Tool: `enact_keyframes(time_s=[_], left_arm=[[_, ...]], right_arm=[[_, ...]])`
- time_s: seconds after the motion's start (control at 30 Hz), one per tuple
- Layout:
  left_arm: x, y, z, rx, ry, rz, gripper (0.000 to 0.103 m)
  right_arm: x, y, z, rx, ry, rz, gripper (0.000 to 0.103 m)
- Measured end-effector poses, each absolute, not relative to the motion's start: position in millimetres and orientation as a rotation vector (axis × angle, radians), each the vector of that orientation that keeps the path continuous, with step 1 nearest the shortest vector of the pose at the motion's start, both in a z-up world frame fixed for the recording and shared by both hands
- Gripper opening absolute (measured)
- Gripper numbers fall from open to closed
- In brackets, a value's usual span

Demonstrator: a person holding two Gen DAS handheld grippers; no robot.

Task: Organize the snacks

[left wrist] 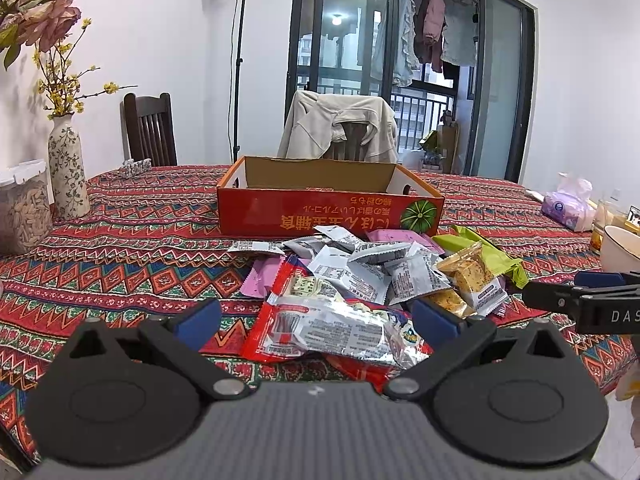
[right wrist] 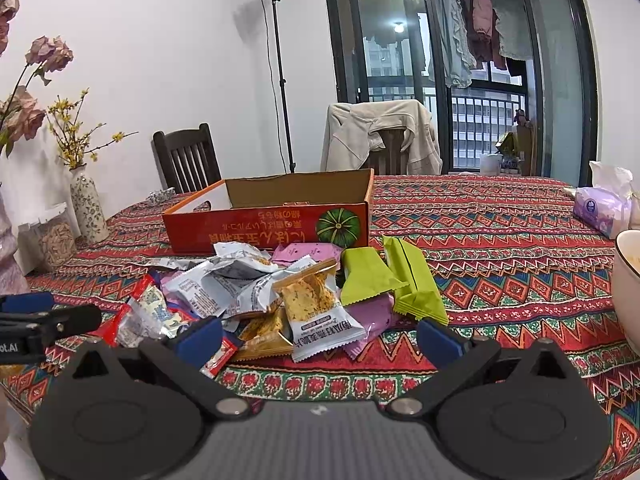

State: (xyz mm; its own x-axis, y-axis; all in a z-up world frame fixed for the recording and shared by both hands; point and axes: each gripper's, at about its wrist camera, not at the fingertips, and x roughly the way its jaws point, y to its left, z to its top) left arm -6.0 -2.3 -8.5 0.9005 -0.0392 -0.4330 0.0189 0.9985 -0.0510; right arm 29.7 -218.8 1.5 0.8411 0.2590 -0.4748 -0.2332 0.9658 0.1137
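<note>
Red foil packet lies mid-frame between the left gripper's spread fingers; rightward, the right gripper gapes around a cracker packet. Only its view shows both green packets whole.

A lived-in home dining room. A dining table under a red patterned tablecloth fills the foreground. Behind the table stand dark wooden chairs, one draped with a beige jacket. At the table's left edge sits a floral vase of flowers. Beyond the table, glass balcony doors show laundry hanging to dry.
</note>
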Motion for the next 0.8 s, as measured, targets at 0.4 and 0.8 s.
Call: enact_keyframes(time_s=[0.4,0.8], left_arm=[[-7.0,-3.8,-8.9,-0.048,0.448,-0.031,0.103],[-6.9,-4.1,-9.3,-0.047,0.448,-0.035,0.103]], right_arm=[[29.0,-219.7,0.0,0.053,0.509,0.258,0.103],[28.9,-219.8,-0.4,0.053,0.510,0.259,0.103]])
